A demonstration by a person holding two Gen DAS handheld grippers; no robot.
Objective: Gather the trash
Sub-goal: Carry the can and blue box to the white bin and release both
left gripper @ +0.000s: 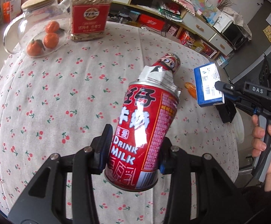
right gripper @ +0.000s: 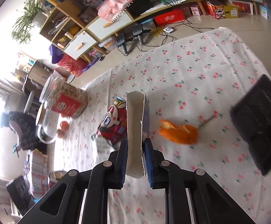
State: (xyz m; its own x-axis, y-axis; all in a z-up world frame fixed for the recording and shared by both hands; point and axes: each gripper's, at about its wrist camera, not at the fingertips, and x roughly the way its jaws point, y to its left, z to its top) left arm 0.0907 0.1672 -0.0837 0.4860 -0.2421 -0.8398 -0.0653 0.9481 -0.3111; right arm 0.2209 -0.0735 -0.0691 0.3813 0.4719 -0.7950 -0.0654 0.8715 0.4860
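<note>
My left gripper (left gripper: 135,149) is shut on a red milk can (left gripper: 141,130) and holds it above the cherry-print tablecloth (left gripper: 61,93). White crumpled paper (left gripper: 157,78) is stuffed in the can's top. A second red can (left gripper: 170,63) lies on the table beyond it and also shows in the right wrist view (right gripper: 113,123). My right gripper (right gripper: 135,149) is shut on a flat blue and white box (right gripper: 135,130), which shows at the right of the left wrist view (left gripper: 208,84). Orange peel (right gripper: 178,132) lies on the cloth to the right of the box.
A glass jug (left gripper: 33,28) with tangerines and a jar of seeds (left gripper: 88,13) stand at the table's far left. A black bin (right gripper: 260,123) sits at the right on the table. Shelves and boxes line the floor behind.
</note>
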